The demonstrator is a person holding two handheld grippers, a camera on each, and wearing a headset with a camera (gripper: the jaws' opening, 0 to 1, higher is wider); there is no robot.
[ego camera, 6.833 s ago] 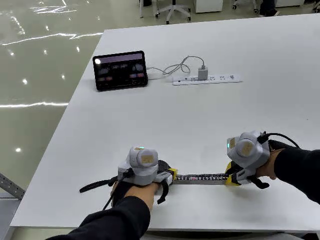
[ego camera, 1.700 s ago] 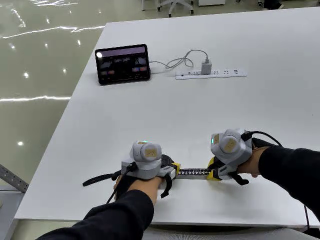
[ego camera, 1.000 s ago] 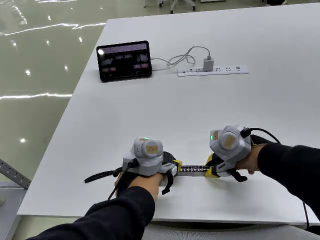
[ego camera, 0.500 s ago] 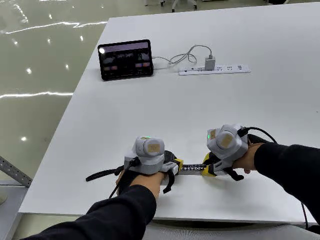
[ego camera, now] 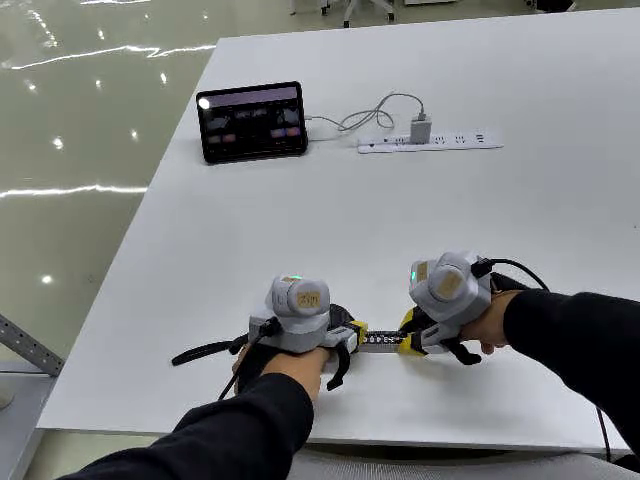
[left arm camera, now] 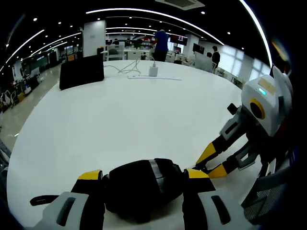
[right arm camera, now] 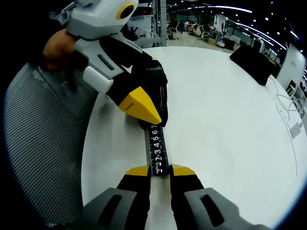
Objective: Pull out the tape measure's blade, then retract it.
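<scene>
At the far left of the white bench [ego camera: 300, 220] stood a tablet [ego camera: 252, 122] with its screen lit. Near the front edge, the left hand-held gripper [left arm camera: 144, 174] had its yellow-tipped jaws closed around the black tape measure case [left arm camera: 139, 191], which lay on the bench. A short piece of the blade [right arm camera: 156, 143] came out of the case toward the right, and the right hand-held gripper [right arm camera: 159, 170] pinched its end between nearly closed jaws. Farther back on the right lay a power strip [ego camera: 430, 142] with a charger [ego camera: 421, 129] plugged in.
</scene>
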